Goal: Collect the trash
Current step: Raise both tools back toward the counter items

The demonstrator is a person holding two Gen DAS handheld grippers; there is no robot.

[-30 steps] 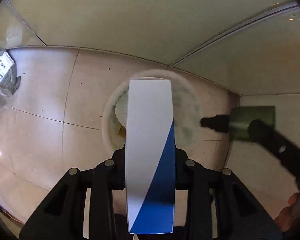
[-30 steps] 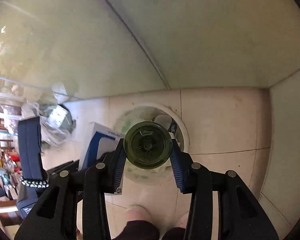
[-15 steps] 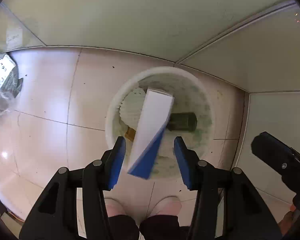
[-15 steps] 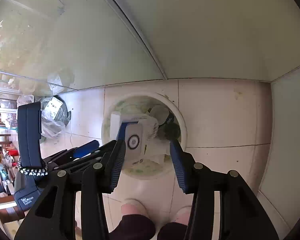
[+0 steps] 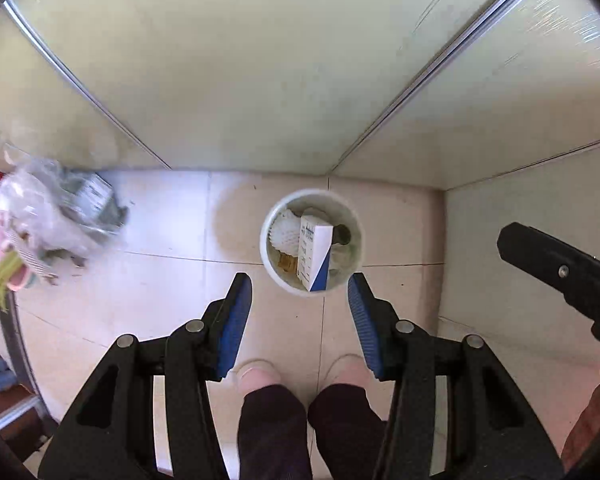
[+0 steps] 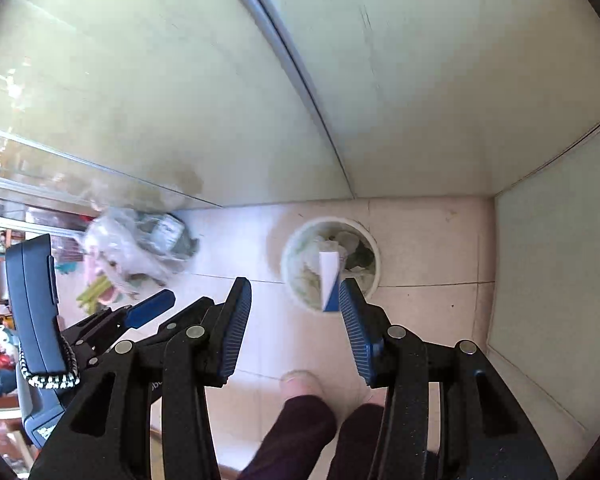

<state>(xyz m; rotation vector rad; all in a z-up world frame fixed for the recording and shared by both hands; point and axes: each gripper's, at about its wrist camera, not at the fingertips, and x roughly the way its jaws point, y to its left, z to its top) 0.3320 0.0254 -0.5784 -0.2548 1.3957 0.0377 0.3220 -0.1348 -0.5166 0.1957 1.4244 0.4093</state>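
A white round trash bin (image 5: 269, 254) stands on the tiled floor in a corner. A white and blue box (image 5: 315, 258) stands tilted inside it among white crumpled trash, with a dark green bottle (image 5: 343, 233) behind it. My left gripper (image 5: 300, 286) is open and empty, high above the bin. In the right wrist view the bin (image 6: 290, 276) and the box (image 6: 329, 280) show too. My right gripper (image 6: 294, 290) is open and empty, also well above the bin. The left gripper (image 6: 152, 308) shows at its left.
A heap of clear plastic bags with clutter (image 5: 48, 216) lies on the floor at the left, also in the right wrist view (image 6: 136, 248). Pale wall panels enclose the corner. The person's feet (image 5: 300, 372) stand just before the bin.
Both grippers opened: the box and the green bottle dropped into the bin. Both grippers then rose well away from it, so the bin looks much smaller.
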